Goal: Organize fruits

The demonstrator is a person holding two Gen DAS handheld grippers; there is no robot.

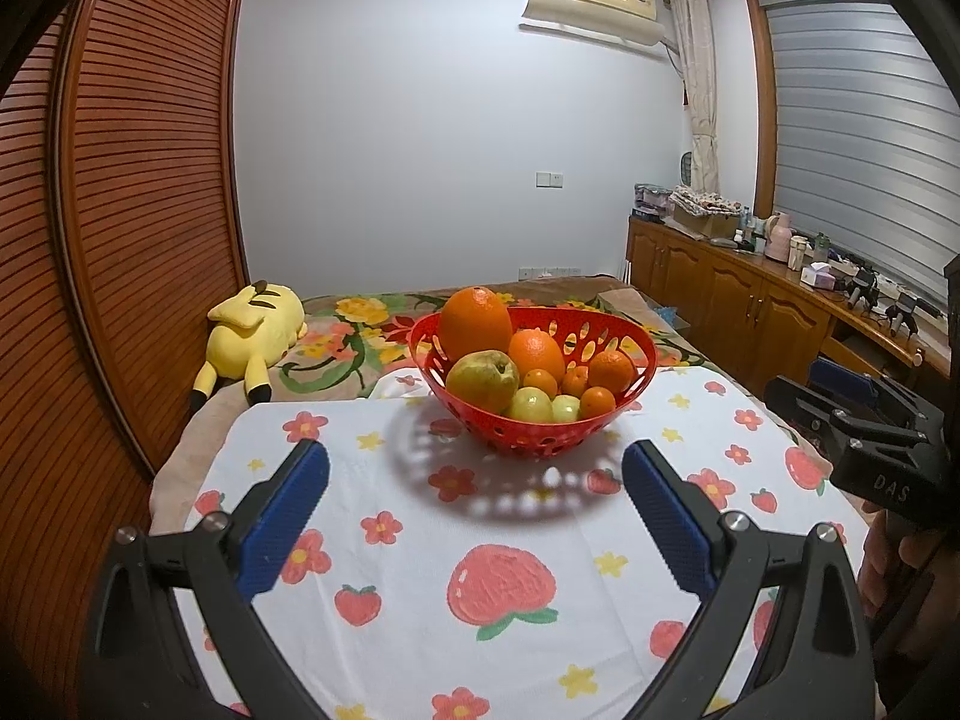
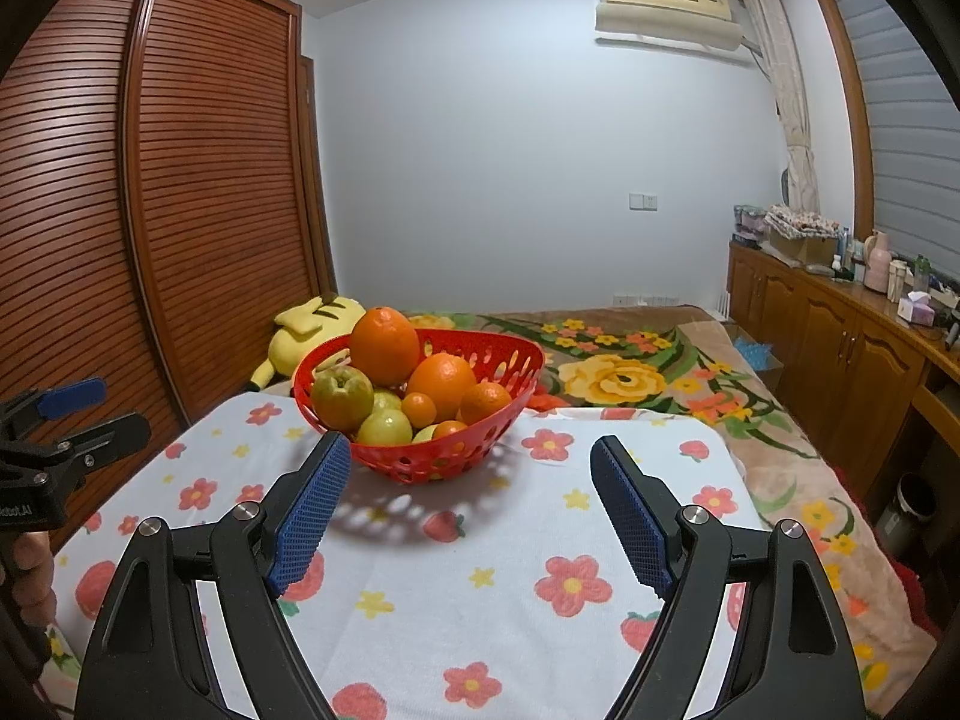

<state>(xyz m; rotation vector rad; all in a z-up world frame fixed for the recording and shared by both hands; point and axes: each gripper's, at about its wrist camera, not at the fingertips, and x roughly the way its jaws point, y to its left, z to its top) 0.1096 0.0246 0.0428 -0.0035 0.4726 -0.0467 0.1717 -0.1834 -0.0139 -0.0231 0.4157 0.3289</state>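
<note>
A red basket full of fruit is seen near the far edge of the tabletop. The left gripper and right gripper are held wide apart, and nothing is held. The big orange on top looks round, firm and a bit slippery. It is best gripped across its middle. The pear may be bruised if squeezed hard.

a red basket of oranges, a pear and small green fruits sits on a flowered cloth. the left hand-held gripper gapes empty before it; the right hand-held gripper is at the right edge.
</note>
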